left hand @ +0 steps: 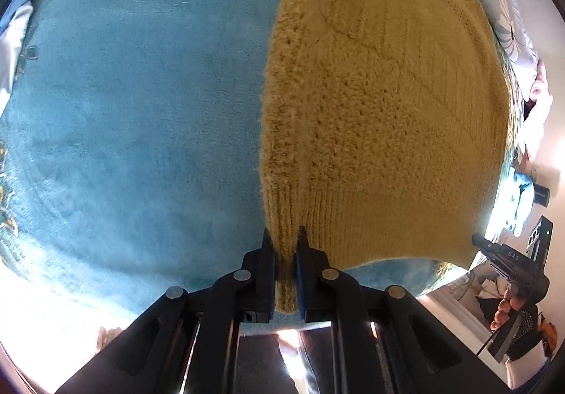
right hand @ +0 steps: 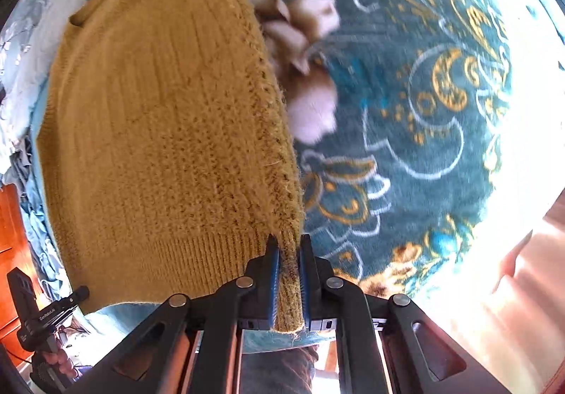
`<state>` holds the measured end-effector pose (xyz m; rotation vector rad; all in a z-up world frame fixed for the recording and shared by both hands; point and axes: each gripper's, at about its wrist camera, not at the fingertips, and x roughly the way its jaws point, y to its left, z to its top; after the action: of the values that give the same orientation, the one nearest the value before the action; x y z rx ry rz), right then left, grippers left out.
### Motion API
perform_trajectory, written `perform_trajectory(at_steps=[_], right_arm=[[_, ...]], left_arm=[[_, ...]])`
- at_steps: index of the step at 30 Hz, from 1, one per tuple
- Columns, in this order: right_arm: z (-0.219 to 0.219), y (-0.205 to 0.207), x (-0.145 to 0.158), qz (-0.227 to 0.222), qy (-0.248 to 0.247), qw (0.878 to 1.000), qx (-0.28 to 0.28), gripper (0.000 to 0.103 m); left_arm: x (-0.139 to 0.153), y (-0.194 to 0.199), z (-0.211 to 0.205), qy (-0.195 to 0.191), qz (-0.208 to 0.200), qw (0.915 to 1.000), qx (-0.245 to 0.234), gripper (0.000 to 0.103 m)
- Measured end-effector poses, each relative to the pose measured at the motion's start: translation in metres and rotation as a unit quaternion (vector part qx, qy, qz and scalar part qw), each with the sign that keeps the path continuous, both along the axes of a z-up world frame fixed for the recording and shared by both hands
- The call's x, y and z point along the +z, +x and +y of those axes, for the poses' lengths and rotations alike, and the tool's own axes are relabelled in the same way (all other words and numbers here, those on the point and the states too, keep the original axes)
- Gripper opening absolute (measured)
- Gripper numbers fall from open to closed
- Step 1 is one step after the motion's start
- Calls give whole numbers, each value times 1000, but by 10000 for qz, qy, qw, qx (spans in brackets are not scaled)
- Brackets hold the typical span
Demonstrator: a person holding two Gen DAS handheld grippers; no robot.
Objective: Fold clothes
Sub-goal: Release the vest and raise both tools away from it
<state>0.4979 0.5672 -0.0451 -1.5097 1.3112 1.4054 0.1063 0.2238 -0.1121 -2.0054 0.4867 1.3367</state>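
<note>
Both pairs of jaws are clamping the ribbed hem of the mustard knit sweater (left hand: 381,104) — the left gripper (left hand: 285,270) is pinching one bottom corner, with knit bunching up between its blue pads, and the right gripper (right hand: 290,279) is pinching the other corner in the same way. The sweater is stretching away from the two grippers towards its collar (right hand: 93,3) at the far end, its body lying spread over the teal blanket (left hand: 134,104), while the gripped hem seems to be lifting slightly off that surface. Around it the blanket is showing gold and white ornaments (right hand: 448,79) in the right wrist view, a brown and white patch (right hand: 303,51) is peeking out just beside the sweater's edge, and pale blue bedding (right hand: 46,23) is bunching beyond the collar. The step in hand appears to be the fold of the lower half — hem carried up towards the collar. The next move is calling for both hands travelling together at the same height and pace, keeping the hem taut between them, then lowering it squarely so the side edges are lining up before the jaws are letting go.
</note>
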Motion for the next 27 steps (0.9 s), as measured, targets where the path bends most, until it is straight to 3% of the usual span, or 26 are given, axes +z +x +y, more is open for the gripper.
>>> perform_trajectory(at_steps=[5, 8, 14, 16, 20, 21, 22, 24, 27], right_arm=[[7, -7, 0, -55, 66, 9999, 149, 11], [11, -8, 6, -43, 168, 9996, 204, 14], [32, 16, 37, -27, 411, 9988, 250, 19], [39, 15, 55, 47, 610, 9977, 283, 38], [92, 5, 95, 376, 1152, 9915, 482, 58], [73, 6, 102, 477, 1310, 9886, 563, 65], [49, -3, 109, 581, 1484, 9850, 659, 70], [16, -13, 124, 796, 1788, 9769, 859, 75], [13, -23, 143, 1073, 2110, 9653, 1105, 82]], left_arm=[[4, -1, 3, 118, 21, 9998, -181, 12], [16, 0, 5, 276, 130, 9992, -272, 20], [66, 1, 12, 935, 546, 9916, -703, 61], [92, -2, 16, 1263, 794, 9857, -783, 75], [134, -2, 10, 1895, 1256, 9708, -770, 88], [144, 2, 7, 2049, 1366, 9662, -768, 89], [158, 8, 19, 2188, 1455, 9618, -768, 92], [195, 36, 84, 2468, 1604, 9528, -747, 97], [228, 32, 138, 2897, 1835, 9374, -612, 100]])
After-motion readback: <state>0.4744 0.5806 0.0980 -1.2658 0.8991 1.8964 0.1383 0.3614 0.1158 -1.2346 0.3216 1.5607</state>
